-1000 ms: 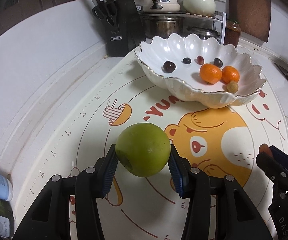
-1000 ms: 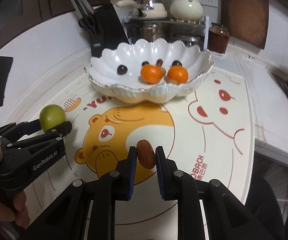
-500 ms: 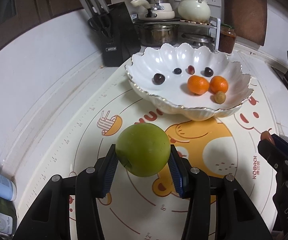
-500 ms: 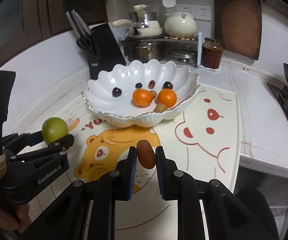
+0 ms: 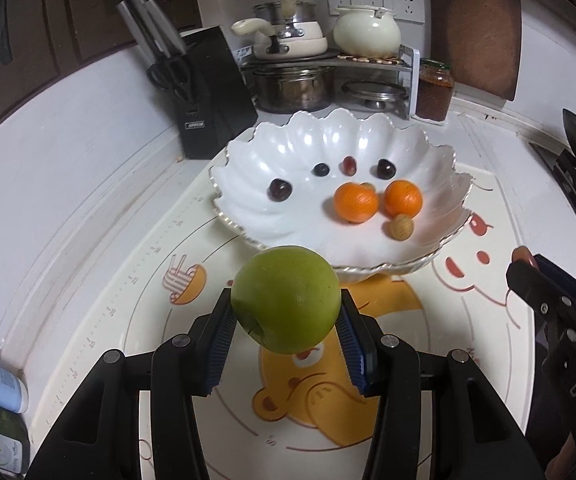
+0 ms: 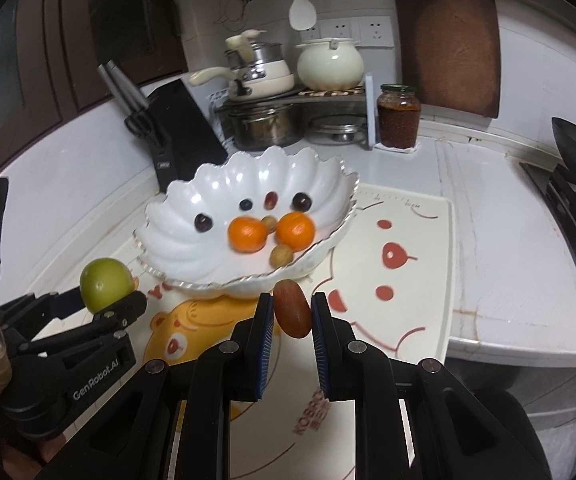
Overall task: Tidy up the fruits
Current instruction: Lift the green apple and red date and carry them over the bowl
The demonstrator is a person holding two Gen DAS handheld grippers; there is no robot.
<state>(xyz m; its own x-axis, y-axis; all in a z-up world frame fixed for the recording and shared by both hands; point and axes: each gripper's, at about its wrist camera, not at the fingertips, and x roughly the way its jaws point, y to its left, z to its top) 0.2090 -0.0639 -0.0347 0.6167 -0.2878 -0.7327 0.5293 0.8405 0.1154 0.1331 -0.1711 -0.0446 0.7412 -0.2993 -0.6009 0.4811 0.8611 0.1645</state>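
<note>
Left hand-held gripper (image 5: 285, 336) pinching a green apple (image 5: 285, 298) across its widest part, held clear of the worktop (image 5: 67, 184) just short of the white scalloped bowl (image 5: 444, 184). Right hand-held gripper (image 6: 292, 318) clamped on a small reddish-brown date-like fruit (image 6: 292, 314), also in the air before the bowl. The apple looks firm, smooth and fairly heavy, so a grip at mid-girth suits it; the small fruit is probably light and softer, needing gentle pressure. The bowl, likely china, seems fragile.
</note>
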